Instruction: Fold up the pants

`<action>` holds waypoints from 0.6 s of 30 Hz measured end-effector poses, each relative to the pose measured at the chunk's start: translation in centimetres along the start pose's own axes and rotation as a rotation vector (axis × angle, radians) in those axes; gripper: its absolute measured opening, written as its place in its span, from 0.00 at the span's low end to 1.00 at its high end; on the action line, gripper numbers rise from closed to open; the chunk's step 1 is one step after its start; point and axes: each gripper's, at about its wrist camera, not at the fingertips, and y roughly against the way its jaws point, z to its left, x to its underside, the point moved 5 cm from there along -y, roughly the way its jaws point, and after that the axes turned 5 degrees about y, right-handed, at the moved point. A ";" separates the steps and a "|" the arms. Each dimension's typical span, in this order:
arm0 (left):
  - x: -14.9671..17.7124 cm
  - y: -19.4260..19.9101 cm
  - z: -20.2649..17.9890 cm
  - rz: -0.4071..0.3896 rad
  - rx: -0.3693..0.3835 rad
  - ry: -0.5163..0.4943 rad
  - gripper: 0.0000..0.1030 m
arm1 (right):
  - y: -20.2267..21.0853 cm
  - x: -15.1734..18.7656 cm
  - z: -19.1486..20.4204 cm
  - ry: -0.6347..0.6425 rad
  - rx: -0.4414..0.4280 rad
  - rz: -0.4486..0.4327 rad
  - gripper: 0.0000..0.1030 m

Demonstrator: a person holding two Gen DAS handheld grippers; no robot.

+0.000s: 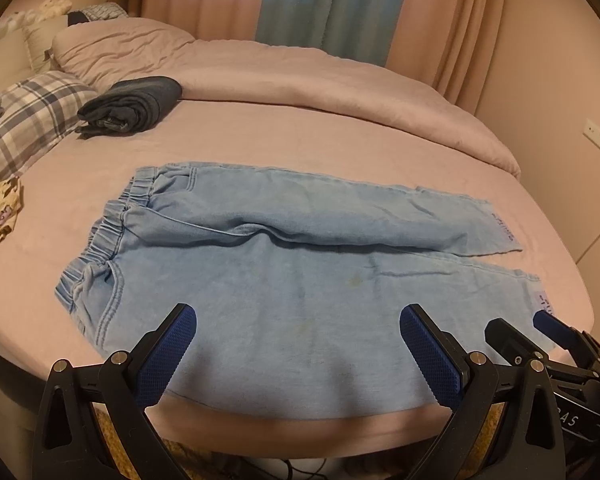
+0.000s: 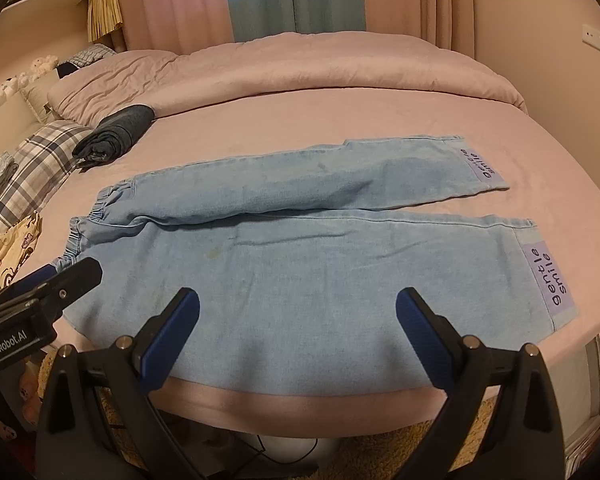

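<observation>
Light blue denim pants (image 1: 284, 264) (image 2: 312, 248) lie flat on the pink bed, elastic waistband (image 1: 100, 240) to the left, both legs running right to purple "gentle smile" hem patches (image 2: 548, 280). My left gripper (image 1: 298, 328) is open, hovering over the near leg close to the bed's front edge, nothing between its blue pads (image 1: 172, 356). My right gripper (image 2: 298, 312) is open too, over the near leg further right. In the left wrist view the right gripper (image 1: 516, 330) shows at the lower right edge; the left gripper (image 2: 66, 276) shows at the left of the right wrist view.
A folded dark blue garment (image 1: 134, 104) (image 2: 114, 136) rests at the back left beside a plaid pillow (image 1: 28, 120). A bunched pink duvet (image 1: 300, 76) covers the far side. A yellow patterned cloth (image 1: 0, 212) lies at the left edge. Curtains (image 1: 332, 4) hang behind.
</observation>
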 end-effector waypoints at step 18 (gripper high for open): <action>0.3 -0.1 -0.2 0.035 -0.008 -0.001 0.99 | -0.3 0.4 -0.4 -0.018 -0.002 0.006 0.96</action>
